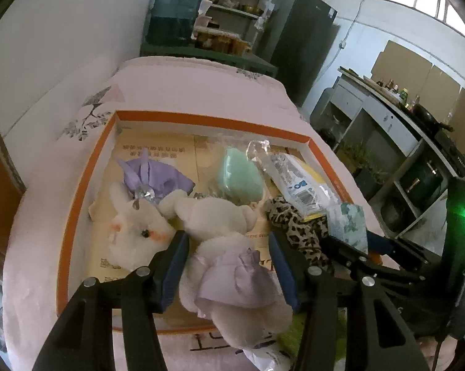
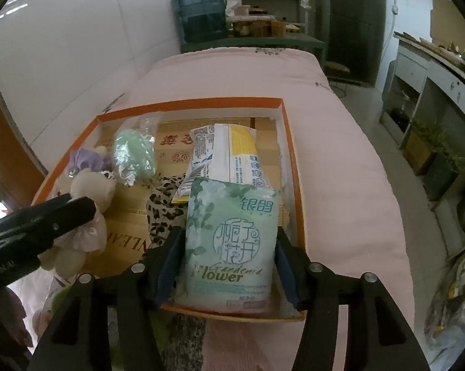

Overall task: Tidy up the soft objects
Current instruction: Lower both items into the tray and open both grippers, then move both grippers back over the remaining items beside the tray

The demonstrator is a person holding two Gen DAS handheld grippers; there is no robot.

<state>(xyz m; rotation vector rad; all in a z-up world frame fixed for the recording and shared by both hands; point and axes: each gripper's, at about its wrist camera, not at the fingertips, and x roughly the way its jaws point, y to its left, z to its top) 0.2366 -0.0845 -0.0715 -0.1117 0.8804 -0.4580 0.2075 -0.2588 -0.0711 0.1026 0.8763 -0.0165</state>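
An orange-rimmed cardboard box (image 1: 201,120) lies on a pink bed. Inside it a white plush bunny in a lilac dress (image 1: 229,266) lies on its back, its body between the fingers of my left gripper (image 1: 228,236). The pads stand just off its sides, open. A mint tissue pack (image 2: 229,241) leans upright at the box's near right corner between the fingers of my right gripper (image 2: 229,232), with thin gaps at both pads. Also in the box are a green sponge in plastic (image 2: 136,151), a yellow-white packet (image 2: 232,154) and a leopard-print cloth (image 2: 164,210).
The pink bed cover (image 2: 340,160) stretches beyond and to the right of the box. A white wall runs along the left. A blue water jug (image 2: 204,9), shelves and a dark fridge (image 1: 297,37) stand behind the bed. A counter unit (image 1: 387,130) is at the right.
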